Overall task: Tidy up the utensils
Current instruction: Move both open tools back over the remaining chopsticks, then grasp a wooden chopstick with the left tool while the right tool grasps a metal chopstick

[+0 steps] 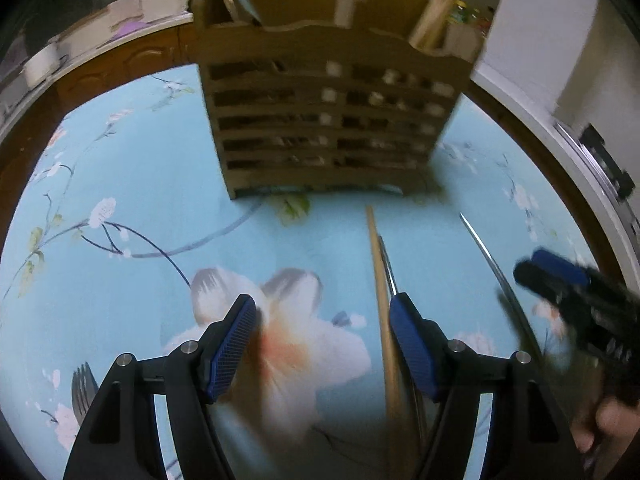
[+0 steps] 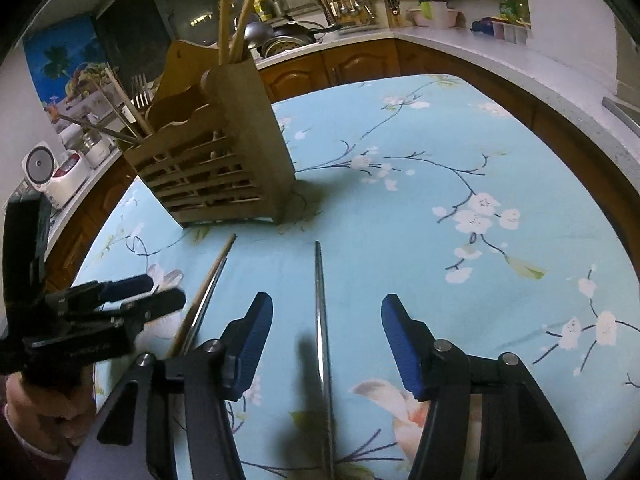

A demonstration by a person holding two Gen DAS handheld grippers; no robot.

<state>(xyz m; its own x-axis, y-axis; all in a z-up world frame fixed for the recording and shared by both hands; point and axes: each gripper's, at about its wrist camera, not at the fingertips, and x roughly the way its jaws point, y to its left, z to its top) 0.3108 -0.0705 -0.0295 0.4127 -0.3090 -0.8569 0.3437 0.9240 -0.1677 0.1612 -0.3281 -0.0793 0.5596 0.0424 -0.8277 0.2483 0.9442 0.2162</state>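
Right now three loose utensils lie on the pale blue floral tablecloth [image 2: 400, 128], near of the slatted wooden utensil caddy [image 2: 224, 160]: a thin steel chopstick [image 2: 322, 320] on the right, and a pale wooden chopstick [image 1: 380, 280] with a second thin steel rod [image 1: 389, 268] touching it on the left. The right gripper [image 2: 326, 340] is spread astride the lone steel stick, pads apparently clear; the left gripper [image 1: 324, 344] is spread and empty, its right pad just beside the pair. All look light and rigid; the steel is likely slick and prone to roll, so a mid-shaft pinch square across looks safest.
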